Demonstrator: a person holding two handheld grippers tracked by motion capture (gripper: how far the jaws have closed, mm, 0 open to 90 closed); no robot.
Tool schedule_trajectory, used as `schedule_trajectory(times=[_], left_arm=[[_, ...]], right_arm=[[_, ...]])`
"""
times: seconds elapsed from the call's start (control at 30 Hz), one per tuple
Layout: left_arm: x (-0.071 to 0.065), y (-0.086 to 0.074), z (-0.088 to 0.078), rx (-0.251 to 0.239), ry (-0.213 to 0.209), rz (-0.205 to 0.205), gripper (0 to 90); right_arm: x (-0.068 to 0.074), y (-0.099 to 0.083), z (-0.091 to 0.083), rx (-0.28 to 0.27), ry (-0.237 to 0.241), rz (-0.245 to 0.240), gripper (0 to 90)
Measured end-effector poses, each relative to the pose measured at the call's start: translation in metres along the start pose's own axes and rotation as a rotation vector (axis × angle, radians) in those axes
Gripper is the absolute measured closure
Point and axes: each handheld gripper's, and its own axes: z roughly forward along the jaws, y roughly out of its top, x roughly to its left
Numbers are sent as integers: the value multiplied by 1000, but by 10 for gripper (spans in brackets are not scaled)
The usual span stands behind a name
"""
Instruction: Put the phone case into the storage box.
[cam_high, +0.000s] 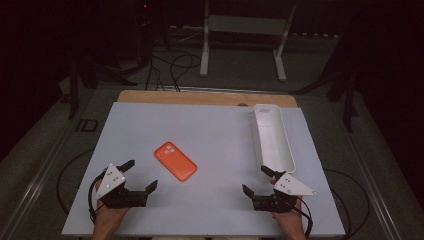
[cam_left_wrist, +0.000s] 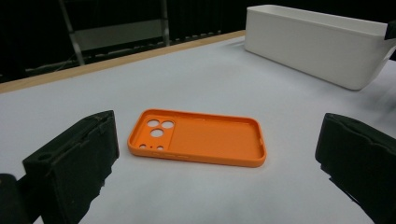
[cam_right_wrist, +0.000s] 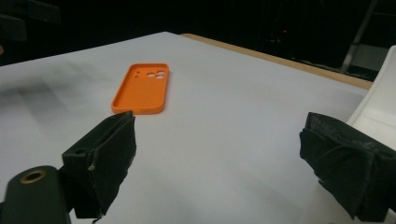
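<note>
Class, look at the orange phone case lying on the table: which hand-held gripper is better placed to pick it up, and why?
Probably the left hand-held gripper: it is open and the orange phone case lies just ahead between its jaws. The right hand-held gripper sits farther off, beside the white bin.

The phone case (cam_high: 175, 161) is plain bright orange all over, inside and out, with no pattern. The long tray (cam_high: 272, 137) is plain white. The table (cam_high: 150, 125) has a pale grey-white top with a light wood strip along its far edge. Both grippers, left (cam_high: 140, 176) and right (cam_high: 256, 182), are black with matt black jaws; each carries a light grey 3-cornered plate dotted with small dark spots
</note>
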Motion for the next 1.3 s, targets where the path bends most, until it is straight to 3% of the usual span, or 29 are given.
schedule_trajectory(times=[0.63, 1.03, 1.3], left_arm=[[1, -1, 1, 11, 11, -16, 0], [4, 16, 8, 38, -3, -32, 5], [4, 26, 22, 51, -32, -44, 6]], right_arm=[[5, -1, 6, 12, 18, 8, 104], [-3, 0, 5, 7, 27, 60, 105], [-1, -1, 7, 7, 26, 60, 105]])
